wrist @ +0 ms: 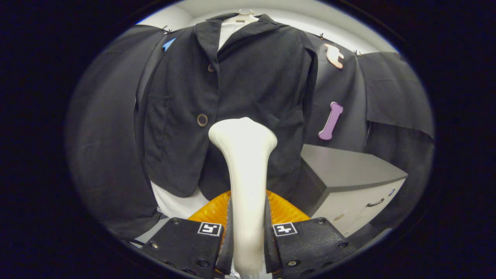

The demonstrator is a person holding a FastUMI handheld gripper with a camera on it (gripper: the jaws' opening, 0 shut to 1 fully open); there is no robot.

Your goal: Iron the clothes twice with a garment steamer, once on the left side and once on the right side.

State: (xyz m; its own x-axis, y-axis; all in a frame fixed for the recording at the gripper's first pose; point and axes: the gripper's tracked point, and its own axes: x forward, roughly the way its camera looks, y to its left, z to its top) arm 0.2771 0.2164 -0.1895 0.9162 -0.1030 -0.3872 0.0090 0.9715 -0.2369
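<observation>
**A:** Where does the claw (248, 232) stand with the garment steamer (245, 170)?

**B:** Its two fingers (228, 236) are pressed against either side of the steamer's slim neck, pinching it. The pale body rises straight up between them and flares into a wide head near the jacket (232, 97), at about the level of the lower button (202, 119). Whether the head touches the cloth cannot be told from this angle.

**A:** And the jacket itself?

**B:** It is a dark one, hung on a white form just beyond the steamer, front facing the claw, buttoned down the middle. A grey cabinet (348, 174) stands beside it on the right.

**A:** How would the steamer handle?

**B:** It looks like smooth, hard plastic, so it is probably rigid and a little slippery. The neck is narrow and the head broad, which likely makes it top-heavy. A hold low on the neck, as here, leaves a long lever above the fingers, so the head may wobble or twist if the squeeze slackens.

**A:** And the cloth?

**B:** It looks soft and loose and hangs freely, so it will likely give way or swing under pressure. Light, steady strokes down the left panel, then the right, seem wisest, keeping clear of the buttons, which could catch the head.
</observation>
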